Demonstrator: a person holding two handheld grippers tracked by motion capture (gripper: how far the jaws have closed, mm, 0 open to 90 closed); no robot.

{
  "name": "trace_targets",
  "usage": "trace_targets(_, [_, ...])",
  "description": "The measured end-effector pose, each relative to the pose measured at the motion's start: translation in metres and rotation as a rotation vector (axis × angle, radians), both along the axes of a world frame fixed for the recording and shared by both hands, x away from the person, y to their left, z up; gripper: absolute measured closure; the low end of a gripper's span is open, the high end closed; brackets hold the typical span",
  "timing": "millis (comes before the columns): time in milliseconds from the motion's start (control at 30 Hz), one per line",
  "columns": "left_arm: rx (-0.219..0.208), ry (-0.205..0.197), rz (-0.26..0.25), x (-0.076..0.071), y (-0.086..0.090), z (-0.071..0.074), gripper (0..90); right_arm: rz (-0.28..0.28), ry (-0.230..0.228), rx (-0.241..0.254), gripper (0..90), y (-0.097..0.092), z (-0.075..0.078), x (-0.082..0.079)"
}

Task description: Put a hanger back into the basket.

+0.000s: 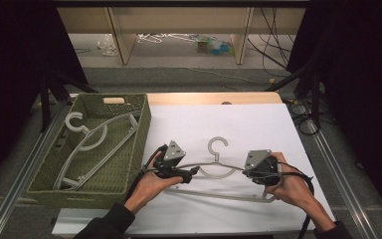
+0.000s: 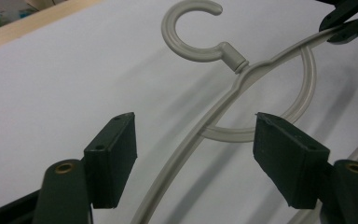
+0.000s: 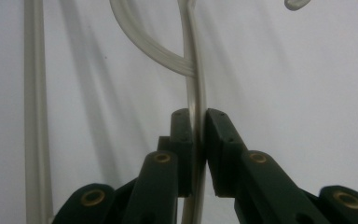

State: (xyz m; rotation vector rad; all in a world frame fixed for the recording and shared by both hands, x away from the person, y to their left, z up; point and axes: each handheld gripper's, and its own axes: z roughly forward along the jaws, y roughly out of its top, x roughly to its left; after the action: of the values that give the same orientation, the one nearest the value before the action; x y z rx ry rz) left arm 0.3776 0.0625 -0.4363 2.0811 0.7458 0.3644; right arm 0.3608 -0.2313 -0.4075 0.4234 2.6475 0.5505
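Note:
A grey plastic hanger [image 1: 218, 145] lies on the white tabletop [image 1: 258, 124] with its hook pointing away from me. My left gripper [image 1: 193, 172] is at the hanger's left shoulder arm. In the left gripper view its jaws [image 2: 196, 149] stand open on either side of that arm [image 2: 186, 144], and the pads are clear of it. My right gripper [image 1: 246, 169] is shut on the right shoulder arm. In the right gripper view its pads [image 3: 197, 135] pinch the thin arm [image 3: 193, 70], and the hanger's bottom bar [image 3: 32, 116] runs at the left. The right gripper's jaws [image 2: 349, 25] also show in the left gripper view.
A green woven basket [image 1: 144, 124] stands at the table's left and holds grey hangers [image 1: 94, 144]. Metal rails run along both sides of the table. Cables and loose clutter lie on the floor beyond the far wooden edge [image 1: 214, 98].

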Motion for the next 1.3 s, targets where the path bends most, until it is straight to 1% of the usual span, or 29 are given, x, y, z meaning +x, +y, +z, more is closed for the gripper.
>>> trace_targets(67, [0.004,0.007,-0.02,0.005,-0.007,-0.003,32.0,0.003,-0.001,0.001,81.6,0.001,0.001,-0.001])
trace_targets(133, [0.019,0.003,-0.02,0.007,-0.011,-0.004,32.6,0.004,-0.005,0.002,81.6,0.001,0.003,-0.003])
trace_targets(167, [0.028,0.005,-0.04,0.01,-0.013,-0.005,35.3,0.01,-0.006,0.0,81.6,0.001,0.003,-0.003])
trace_targets(200, [0.023,0.026,-0.054,0.013,-0.015,-0.005,37.5,0.013,-0.006,0.0,81.6,0.002,0.004,-0.003])
trace_targets(233, [0.017,0.038,-0.056,0.015,-0.017,-0.006,36.9,0.01,-0.013,0.004,81.6,0.002,0.004,-0.003])
trace_targets(300, [0.027,0.044,-0.058,0.019,-0.02,-0.007,37.9,0.022,-0.009,0.006,81.6,0.002,0.005,-0.004])
trace_targets(367, [0.027,0.055,-0.074,0.021,-0.023,-0.009,39.1,0.019,-0.017,0.003,81.6,0.003,0.006,-0.004])
trace_targets(400, [0.028,0.061,-0.081,0.021,-0.025,-0.01,42.9,0.025,-0.025,0.005,81.6,0.003,0.006,-0.005])
trace_targets(500, [0.025,0.073,-0.113,0.022,-0.029,-0.011,43.8,0.035,-0.022,0.0,81.6,0.003,0.007,-0.005])
trace_targets(533, [0.03,0.077,-0.128,0.023,-0.031,-0.01,45.1,0.024,-0.028,0.007,81.6,0.004,0.007,-0.006])
trace_targets(633, [0.043,0.08,-0.156,0.025,-0.034,-0.009,50.6,0.036,-0.034,0.004,81.6,0.006,0.009,-0.007])
trace_targets(667, [0.04,0.091,-0.175,0.025,-0.035,-0.009,53.5,0.039,-0.042,0.003,81.6,0.007,0.009,-0.007])
trace_targets(700, [0.058,0.088,-0.196,0.027,-0.035,-0.008,54.7,0.047,-0.04,0.003,81.6,0.007,0.01,-0.008])
trace_targets(800, [0.036,0.105,-0.196,0.028,-0.038,-0.009,60.5,0.051,-0.051,0.007,81.6,0.008,0.011,-0.009])
trace_targets(833, [0.036,0.105,-0.205,0.028,-0.038,-0.009,64.0,0.052,-0.054,0.008,81.6,0.008,0.012,-0.009])
trace_targets(867, [0.055,0.103,-0.219,0.029,-0.037,-0.009,65.1,0.053,-0.055,0.007,81.5,0.008,0.012,-0.009])
trace_targets(900, [0.058,0.113,-0.222,0.028,-0.037,-0.009,66.2,0.059,-0.052,0.006,81.5,0.008,0.011,-0.009])
trace_targets(933, [0.063,0.112,-0.227,0.028,-0.037,-0.008,67.2,0.063,-0.051,0.007,81.5,0.008,0.01,-0.009])
trace_targets(967, [0.096,0.094,-0.258,0.028,-0.035,-0.006,68.0,0.071,-0.051,0.006,81.5,0.008,0.01,-0.008])
trace_targets(1000, [0.096,0.089,-0.259,0.027,-0.035,-0.005,68.8,0.077,-0.061,0.008,81.5,0.008,0.01,-0.008])
trace_targets(1033, [0.135,0.083,-0.286,0.028,-0.033,-0.002,70.5,0.08,-0.063,0.01,81.3,0.007,0.011,-0.008])
trace_targets(1067, [0.082,0.082,-0.258,0.025,-0.035,-0.003,70.5,0.08,-0.063,0.01,81.3,0.007,0.011,-0.008])
trace_targets(1100, [0.132,0.065,-0.297,0.025,-0.032,0.001,71.2,0.086,-0.067,0.015,81.1,0.006,0.011,-0.007])
trace_targets(1133, [0.101,0.057,-0.28,0.022,-0.035,0.002,72.4,0.089,-0.067,0.023,80.5,0.004,0.011,-0.006])
trace_targets(1167, [0.138,0.042,-0.298,0.021,-0.033,0.004,73.9,0.09,-0.075,0.019,78.8,0.003,0.011,-0.005])
trace_targets(1200, [0.141,0.032,-0.301,0.02,-0.034,0.005,75.1,0.089,-0.084,0.018,77.0,0.002,0.011,-0.005])
trace_targets(1233, [0.15,0.026,-0.313,0.018,-0.034,0.008,76.4,0.075,-0.089,0.035,74.9,0.002,0.011,-0.004])
trace_targets(1267, [0.143,0.017,-0.314,0.016,-0.035,0.009,77.8,0.064,-0.103,0.042,71.8,0.001,0.011,-0.003])
trace_targets(1300, [0.189,-0.004,-0.34,0.015,-0.033,0.012,78.9,0.061,-0.114,0.042,68.0,-0.001,0.012,-0.001])
